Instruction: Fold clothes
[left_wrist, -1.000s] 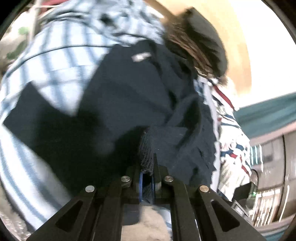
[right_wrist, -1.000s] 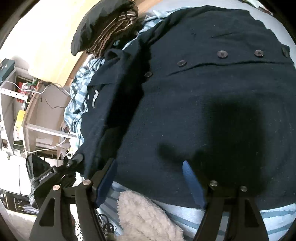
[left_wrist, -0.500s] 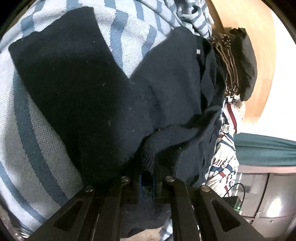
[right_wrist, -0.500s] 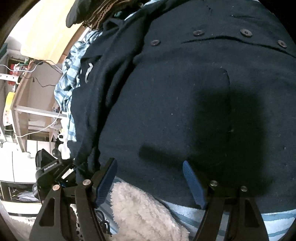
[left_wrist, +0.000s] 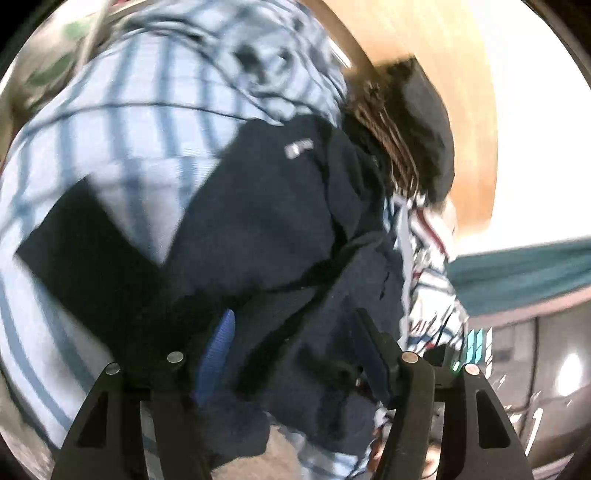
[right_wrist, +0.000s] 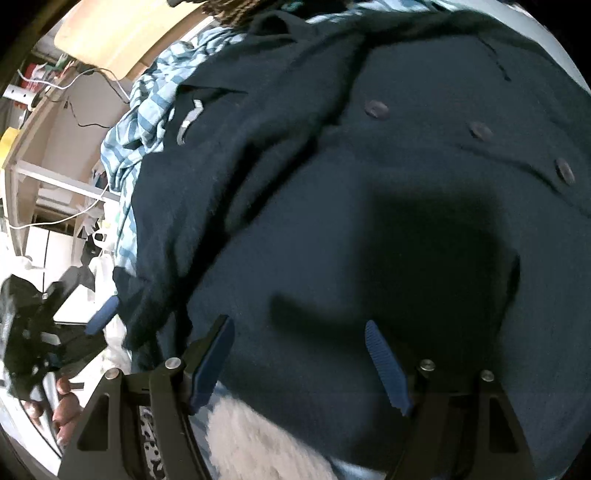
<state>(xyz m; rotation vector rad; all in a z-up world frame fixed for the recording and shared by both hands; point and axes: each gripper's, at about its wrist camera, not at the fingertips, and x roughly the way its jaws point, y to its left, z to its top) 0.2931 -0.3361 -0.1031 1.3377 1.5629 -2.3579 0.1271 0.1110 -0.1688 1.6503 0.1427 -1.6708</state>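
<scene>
A navy knit garment (left_wrist: 277, 221) lies spread on the bed, its row of dark buttons (right_wrist: 376, 109) showing in the right wrist view. My left gripper (left_wrist: 295, 332) hangs just over a rumpled fold at the garment's edge. Its jaws are opening, and the fold lies loose between them with no pad pressing on it. My right gripper (right_wrist: 299, 343) stands open above the flat front of the navy garment (right_wrist: 369, 221), nothing pinched. At the left of the right wrist view I also see the left gripper (right_wrist: 99, 314) and the person's hand (right_wrist: 62, 406).
A blue-and-white striped bedspread (left_wrist: 129, 147) lies under the garment. A dark and brown stack of folded clothes (left_wrist: 406, 147) sits by the wooden headboard (left_wrist: 424, 55), with a white patterned garment (left_wrist: 424, 258) below it. A plaid shirt (right_wrist: 147, 110), fluffy white fabric (right_wrist: 258, 443) and shelves with cables (right_wrist: 55, 147) are nearby.
The left gripper, shut on a fold of the navy garment, has opened and let it drop, and has drawn back. The right gripper slid and rolled over the garment, still open.
</scene>
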